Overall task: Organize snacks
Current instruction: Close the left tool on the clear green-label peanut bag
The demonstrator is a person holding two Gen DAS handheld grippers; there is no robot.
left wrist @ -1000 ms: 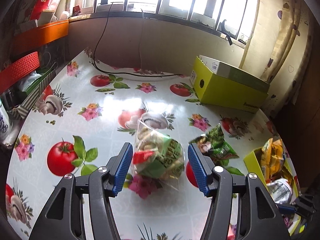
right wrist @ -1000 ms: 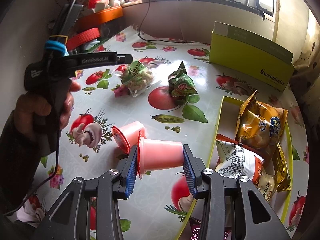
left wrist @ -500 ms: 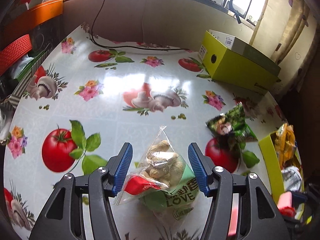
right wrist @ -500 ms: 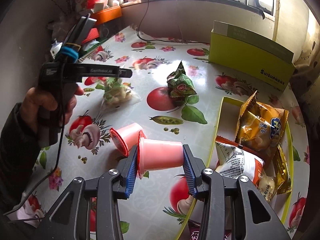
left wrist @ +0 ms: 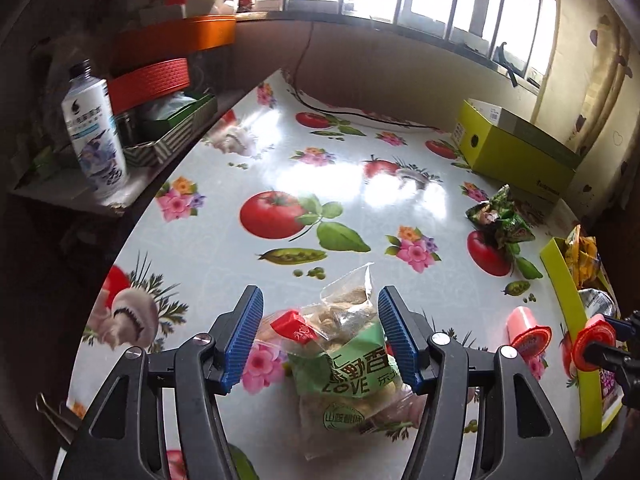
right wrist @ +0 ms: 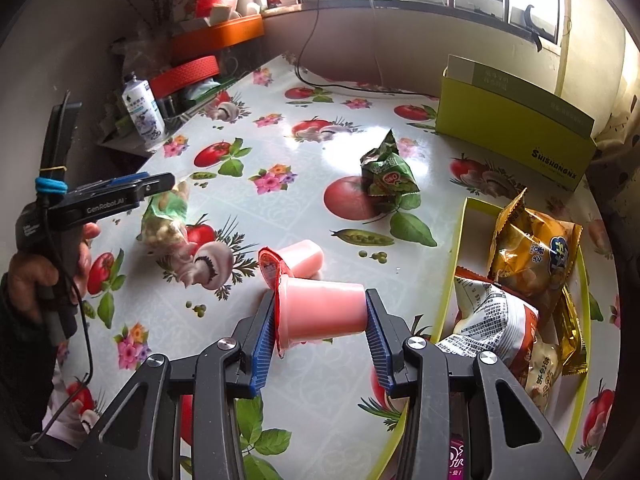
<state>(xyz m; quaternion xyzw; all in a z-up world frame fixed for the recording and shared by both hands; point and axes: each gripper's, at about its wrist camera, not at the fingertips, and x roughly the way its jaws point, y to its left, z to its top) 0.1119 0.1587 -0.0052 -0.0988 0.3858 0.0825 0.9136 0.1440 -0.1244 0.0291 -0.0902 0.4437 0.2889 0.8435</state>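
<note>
Mid-sort: right tool (right wrist: 320,322) is clamped on a pink jelly cup (right wrist: 322,312) just left of the yellow tray (right wrist: 448,300) at 3 o'clock — next it needs dropping in — while left tool (left wrist: 320,332), jaws just widened, loosely straddles the peanut bag (left wrist: 344,356) on the worktop (left wrist: 280,168).

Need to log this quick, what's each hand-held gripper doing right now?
Left hand-held gripper: open, jaws just widened, clear peanut bag lying loose between them.
Right hand-held gripper: shut on pink jelly cup.

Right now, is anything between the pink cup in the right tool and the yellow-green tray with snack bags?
Nothing visible does. The pink jelly cup, clamped in the right tool, is just beside the yellow-green tray; the second pink cup lies on the far side.
</note>
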